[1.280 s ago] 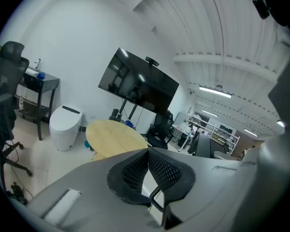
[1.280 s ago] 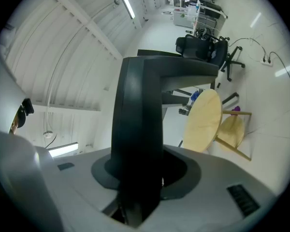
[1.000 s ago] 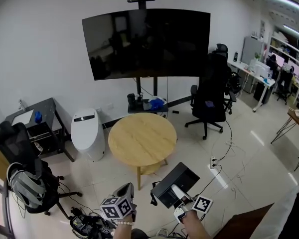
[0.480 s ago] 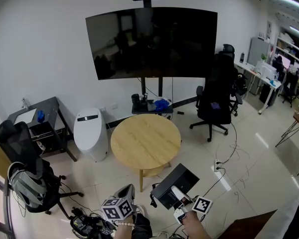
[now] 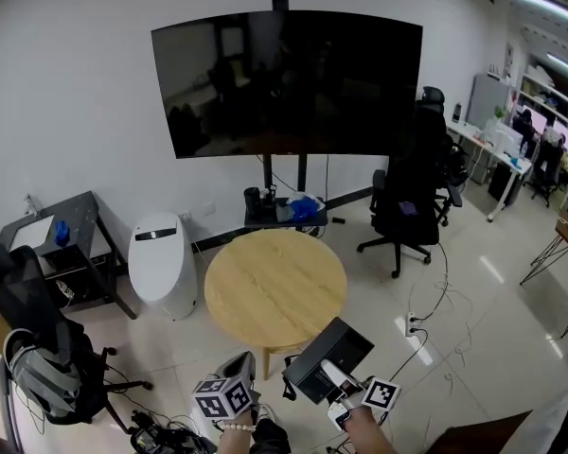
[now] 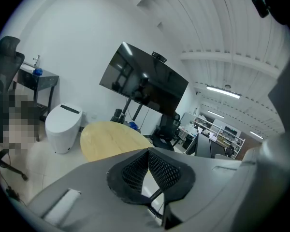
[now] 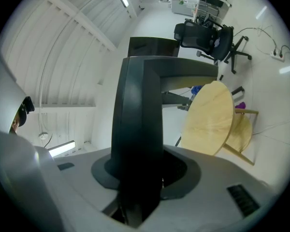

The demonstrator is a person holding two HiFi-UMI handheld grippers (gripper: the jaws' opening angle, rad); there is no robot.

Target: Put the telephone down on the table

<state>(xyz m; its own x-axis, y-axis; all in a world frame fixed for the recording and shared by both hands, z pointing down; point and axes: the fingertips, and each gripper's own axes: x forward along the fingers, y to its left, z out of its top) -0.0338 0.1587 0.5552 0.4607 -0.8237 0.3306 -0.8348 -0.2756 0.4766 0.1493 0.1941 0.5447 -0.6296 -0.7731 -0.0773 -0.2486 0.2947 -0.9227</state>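
Note:
A black boxy telephone [image 5: 328, 357] hangs over the floor just in front of the round wooden table [image 5: 275, 287], apart from it. My right gripper [image 5: 337, 375] is shut on the telephone's near end, and its marker cube [image 5: 381, 393] shows beside the hand. In the right gripper view the telephone [image 7: 137, 124] stands as a dark slab between the jaws of the right gripper [image 7: 137, 180], with the table [image 7: 210, 117] beyond. My left gripper [image 5: 240, 359] hovers to the left of the telephone. In its own view the left gripper [image 6: 147, 167] has its mesh pads together with nothing between them, the table [image 6: 108, 137] ahead.
Behind the table a large dark screen [image 5: 289, 78] stands on a stand. A white appliance [image 5: 156, 263] sits left of the table, and a black office chair [image 5: 407, 201] right. Cables and a power strip [image 5: 412, 324] lie on the floor. A chair with a backpack [image 5: 43, 381] stands at the near left.
The view has come nearer to the table, which now looks larger and closer. Both grippers have gone along with it, the telephone still held in the right one.

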